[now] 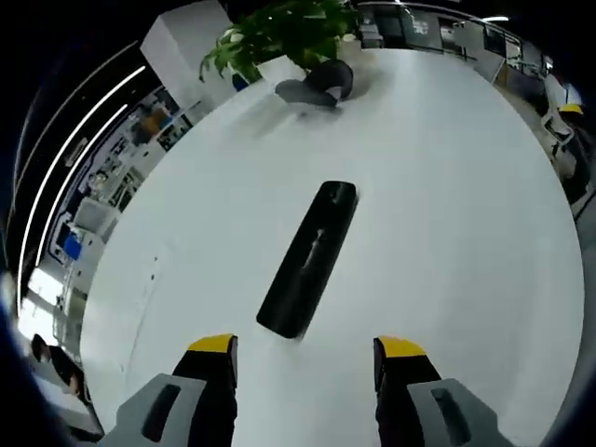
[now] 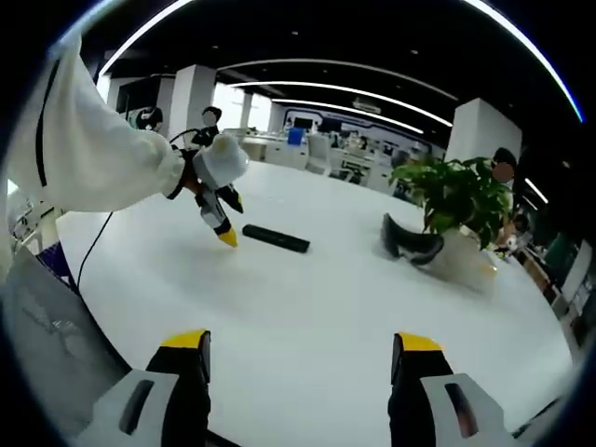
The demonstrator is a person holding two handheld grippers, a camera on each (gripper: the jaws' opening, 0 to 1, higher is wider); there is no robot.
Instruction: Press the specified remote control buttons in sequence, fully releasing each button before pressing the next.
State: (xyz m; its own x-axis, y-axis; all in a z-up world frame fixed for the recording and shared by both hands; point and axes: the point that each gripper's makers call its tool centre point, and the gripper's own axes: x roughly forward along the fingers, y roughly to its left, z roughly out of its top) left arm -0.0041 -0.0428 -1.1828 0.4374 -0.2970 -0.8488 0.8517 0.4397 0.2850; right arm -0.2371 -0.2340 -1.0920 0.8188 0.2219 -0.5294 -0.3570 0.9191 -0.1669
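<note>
Remote (image 1: pixel 308 258): black, long, flat on the white table (image 1: pixel 447 186), no brand or lettering I can read; its face shows only faint marks, too blurred to make out as buttons. In the left gripper view it lies ahead of my left gripper (image 1: pixel 305 356), its near end just beyond and between the two yellow-tipped jaws, its body running away at a slant toward the upper right. Left gripper: jaws wide apart, nothing between them, clear of the remote. In the right gripper view the same remote (image 2: pixel 276 238) sits well out on the table (image 2: pixel 307 326), far from my right gripper (image 2: pixel 302 357), whose jaws also stand wide and hold nothing. There too, my left gripper (image 2: pixel 222 222) hangs just beside the remote's left end, tips pointed down, held by my hand in a white sleeve (image 2: pixel 93 158), with a dark cable trailing off the table edge. Plant (image 2: pixel 458 196): green, leafy, in a white pot, far side of the table. Dark curved object (image 2: pixel 410 242): lying on the table next to the pot; I cannot tell what it is. No signs in the office behind are readable.
</note>
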